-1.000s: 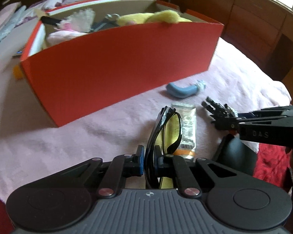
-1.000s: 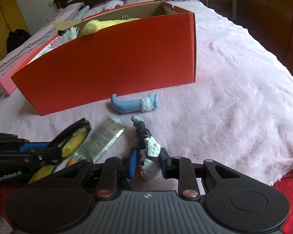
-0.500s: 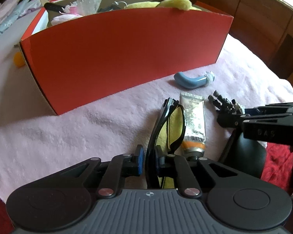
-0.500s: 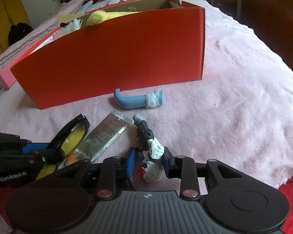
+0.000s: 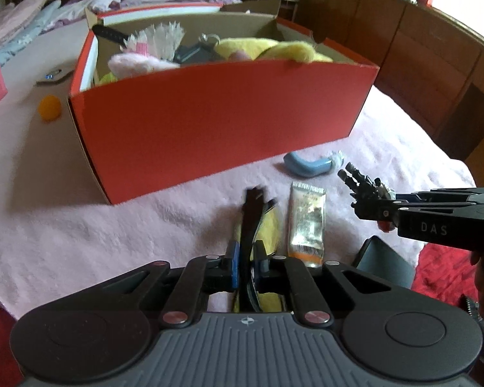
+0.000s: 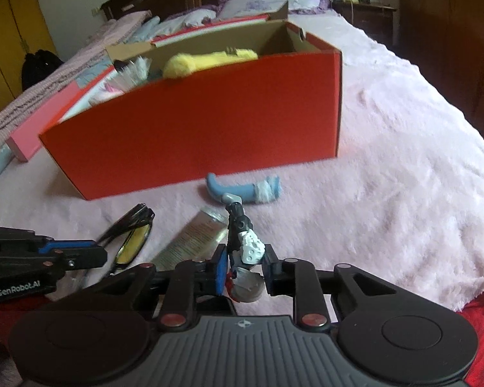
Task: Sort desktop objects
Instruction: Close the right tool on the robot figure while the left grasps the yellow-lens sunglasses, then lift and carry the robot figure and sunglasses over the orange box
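The left gripper [image 5: 246,266] is clamped on black-framed yellow-lensed glasses [image 5: 258,222]. The right gripper [image 6: 244,269] pinches a small black-and-white toy robot [image 6: 243,245], both before the orange cardboard box [image 5: 216,122].

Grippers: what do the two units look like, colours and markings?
Both alike: ribbed dark-grey housing with a small compass-like logo, round black caps either side, black linkage arms with silver rivets, blue pads inside the jaws. Left gripper reads "GenRobot.AI" on its side; right gripper reads "DAS". No cables visible.

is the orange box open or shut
Open: the orange box has no lid on top, and a yellow plush toy shows above its rim.
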The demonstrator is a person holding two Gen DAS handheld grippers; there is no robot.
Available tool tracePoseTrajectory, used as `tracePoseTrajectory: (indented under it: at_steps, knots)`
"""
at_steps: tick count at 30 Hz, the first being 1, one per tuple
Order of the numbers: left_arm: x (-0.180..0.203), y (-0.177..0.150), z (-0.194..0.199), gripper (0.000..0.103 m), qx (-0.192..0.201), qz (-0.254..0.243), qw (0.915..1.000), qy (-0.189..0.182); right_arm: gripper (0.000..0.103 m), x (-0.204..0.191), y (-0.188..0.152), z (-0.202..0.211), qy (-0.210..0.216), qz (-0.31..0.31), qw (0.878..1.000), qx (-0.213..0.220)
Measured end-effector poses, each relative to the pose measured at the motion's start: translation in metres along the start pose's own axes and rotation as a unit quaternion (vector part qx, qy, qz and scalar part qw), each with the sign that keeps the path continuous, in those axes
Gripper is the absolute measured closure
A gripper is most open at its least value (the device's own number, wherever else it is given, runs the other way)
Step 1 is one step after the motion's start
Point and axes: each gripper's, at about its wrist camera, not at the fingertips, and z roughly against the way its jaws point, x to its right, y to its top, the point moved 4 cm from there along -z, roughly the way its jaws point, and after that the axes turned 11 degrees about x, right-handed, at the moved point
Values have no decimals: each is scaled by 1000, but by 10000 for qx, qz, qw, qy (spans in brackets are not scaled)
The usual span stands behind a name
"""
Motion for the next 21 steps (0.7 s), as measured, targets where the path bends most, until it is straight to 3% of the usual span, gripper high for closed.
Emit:
tracePoseTrajectory:
  at_steps: [4, 9, 13, 15, 18, 21]
  knots:
    - [1, 6, 6, 93, 120, -66, 9999, 25, 79, -7, 9, 8, 96, 36, 9999, 136]
    - [-3, 3, -1, 91, -51, 78, 10000, -19, 79, -15, 15, 12, 206, 100, 9995, 211]
    - [-1, 1, -5, 70, -143, 152, 9997, -95, 79, -17, 13, 11, 229, 97, 9996, 141]
    - [0, 0, -5, 66, -145, 168, 9997, -141, 79, -17, 12, 11, 228, 84, 9996, 119]
    - [4, 0, -8, 67, -176, 41, 9997, -145, 79, -16, 10, 10, 226, 64, 9997, 87]
    - [4, -5, -16, 83, -318, -43, 9994, -139, 79, -15, 8, 8, 227, 23, 9997, 53]
